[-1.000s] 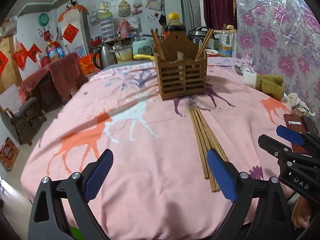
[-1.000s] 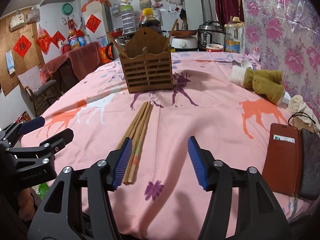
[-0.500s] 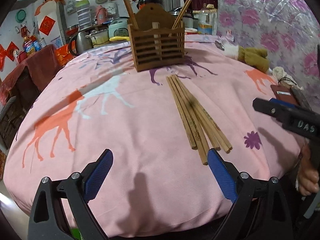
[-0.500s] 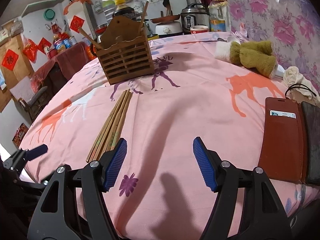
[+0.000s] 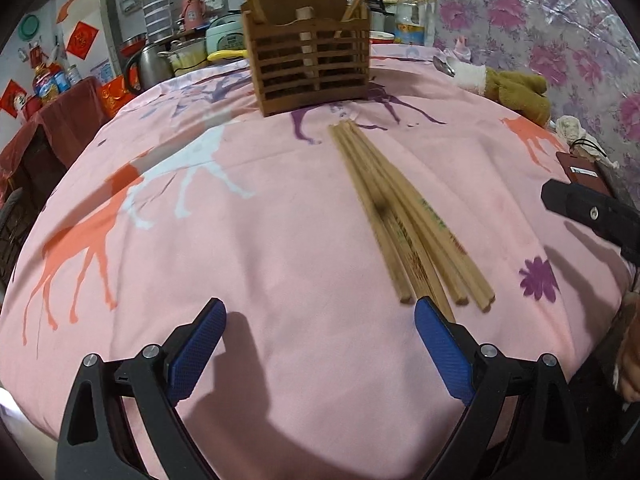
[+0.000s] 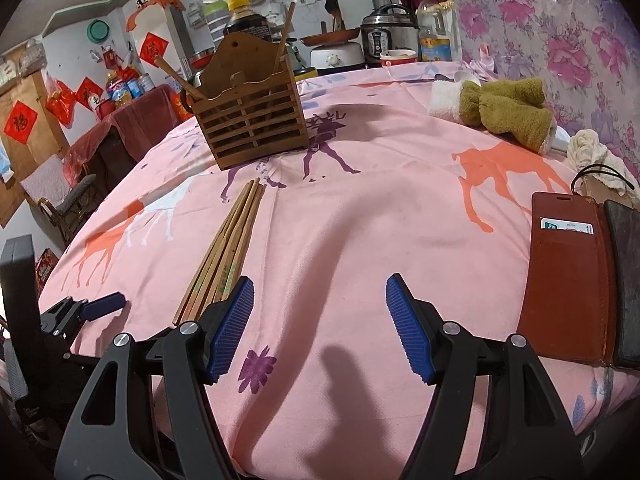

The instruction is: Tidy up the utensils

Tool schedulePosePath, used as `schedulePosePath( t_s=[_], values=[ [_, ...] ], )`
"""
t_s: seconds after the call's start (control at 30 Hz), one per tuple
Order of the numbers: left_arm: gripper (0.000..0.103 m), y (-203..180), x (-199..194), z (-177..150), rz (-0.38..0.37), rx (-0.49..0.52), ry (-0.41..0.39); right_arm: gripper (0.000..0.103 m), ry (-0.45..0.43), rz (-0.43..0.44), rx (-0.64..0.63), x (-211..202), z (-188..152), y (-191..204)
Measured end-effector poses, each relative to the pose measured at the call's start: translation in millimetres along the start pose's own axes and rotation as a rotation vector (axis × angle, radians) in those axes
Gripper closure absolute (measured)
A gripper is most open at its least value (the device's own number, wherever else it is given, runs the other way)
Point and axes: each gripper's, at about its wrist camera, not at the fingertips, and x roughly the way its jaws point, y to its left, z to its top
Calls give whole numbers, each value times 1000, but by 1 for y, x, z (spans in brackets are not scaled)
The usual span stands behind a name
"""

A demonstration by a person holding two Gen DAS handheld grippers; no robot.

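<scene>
Several wooden chopsticks [image 5: 400,212] lie bundled on the pink tablecloth [image 5: 260,240], pointing toward a brown slatted wooden utensil holder [image 5: 312,68] that has a few chopsticks standing in it. My left gripper [image 5: 320,332] is open and empty, low over the cloth; its right finger sits at the chopsticks' near ends. In the right wrist view the chopsticks [image 6: 228,248] lie left of my right gripper [image 6: 320,316], which is open and empty. The holder [image 6: 250,120] stands beyond them.
A brown phone wallet case [image 6: 568,280] lies at the right edge, with an olive and white plush toy [image 6: 500,112] and a cream cloth [image 6: 592,152] behind it. Kitchen appliances and bottles stand beyond the table's far edge. A chair [image 6: 60,196] stands at left.
Both grippers have moved forward and lower toward the table. The chopsticks and the holder now look nearer. Both grippers stay open.
</scene>
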Motion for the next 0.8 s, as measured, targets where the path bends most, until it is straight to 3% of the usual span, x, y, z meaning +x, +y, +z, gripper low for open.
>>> schedulePosePath(
  t_s=[0.1,0.23,0.3,0.43,0.57,0.8],
  values=[
    [13,-10,5,7,7,29,-14,36,4,-2,7,1,0,-2],
    [42,-5,7,12,-11,-4,-24,36,1,-1,13,1,1,-3],
    [51,1,7,12,-4,-26,-28,36,3,0,13,1,0,-3],
    [84,2,8,15,-9,-40,-35,36,3,3,9,1,0,-1],
    [97,1,6,13,-2,-39,-45,36,-1,9,-2,0,-1,1],
    [97,31,-10,-6,2,-101,-35,36,8,61,-55,0,-4,11]
  ],
)
